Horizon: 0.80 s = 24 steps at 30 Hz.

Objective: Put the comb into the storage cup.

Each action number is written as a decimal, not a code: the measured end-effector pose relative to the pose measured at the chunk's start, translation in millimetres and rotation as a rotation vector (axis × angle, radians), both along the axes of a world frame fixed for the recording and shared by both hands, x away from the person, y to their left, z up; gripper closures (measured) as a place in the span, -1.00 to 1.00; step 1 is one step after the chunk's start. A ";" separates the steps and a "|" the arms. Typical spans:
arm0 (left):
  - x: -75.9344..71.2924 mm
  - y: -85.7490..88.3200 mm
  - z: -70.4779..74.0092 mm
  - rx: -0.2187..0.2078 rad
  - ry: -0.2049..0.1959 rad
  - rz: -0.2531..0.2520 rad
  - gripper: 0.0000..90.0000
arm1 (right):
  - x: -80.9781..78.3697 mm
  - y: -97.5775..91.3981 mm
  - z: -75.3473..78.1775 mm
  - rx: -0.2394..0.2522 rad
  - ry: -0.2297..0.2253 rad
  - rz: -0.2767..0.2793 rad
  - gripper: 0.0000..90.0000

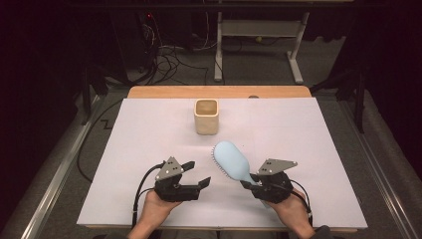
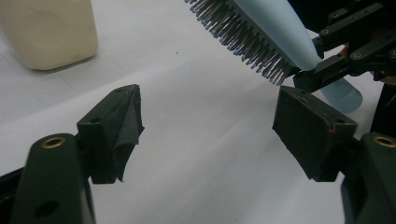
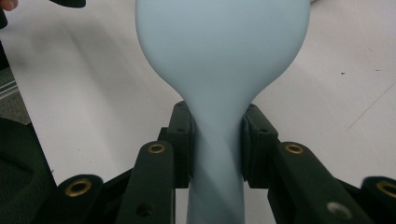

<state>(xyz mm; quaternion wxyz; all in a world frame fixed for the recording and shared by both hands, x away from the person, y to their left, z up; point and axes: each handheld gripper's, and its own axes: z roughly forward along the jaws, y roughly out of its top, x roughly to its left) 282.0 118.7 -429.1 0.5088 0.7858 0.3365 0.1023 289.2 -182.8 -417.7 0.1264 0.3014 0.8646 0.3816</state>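
hairbrush bristles, left gripper view

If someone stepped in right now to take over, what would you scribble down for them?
Right gripper: shut on the light blue hairbrush at its handle, bristles facing down, head held off the table.
Left gripper: open, holding nothing, beside the brush.
Beige cup: upright farther back on the white table, nothing seen inside.
Done: brush picked up.
Left: probably standing the brush in the cup.
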 end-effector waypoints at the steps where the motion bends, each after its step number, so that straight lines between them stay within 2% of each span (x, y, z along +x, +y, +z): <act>1: 0.3 -0.7 0.2 0.001 0.002 -0.004 -0.45 | -0.1 0.1 0.0 0.001 0.002 -0.001 0.56; 8: 2.0 -7.3 0.4 0.000 0.008 -0.020 -0.45 | -0.4 0.3 0.2 0.006 0.002 0.000 0.56; 18: 5.1 -19.5 4.5 -0.026 0.020 -0.052 -0.47 | -0.9 -1.5 1.8 0.016 0.000 -0.004 0.56; 24: 6.0 -25.7 6.5 -0.021 0.027 -0.069 -0.49 | -0.7 -2.4 2.2 0.020 0.004 -0.004 0.56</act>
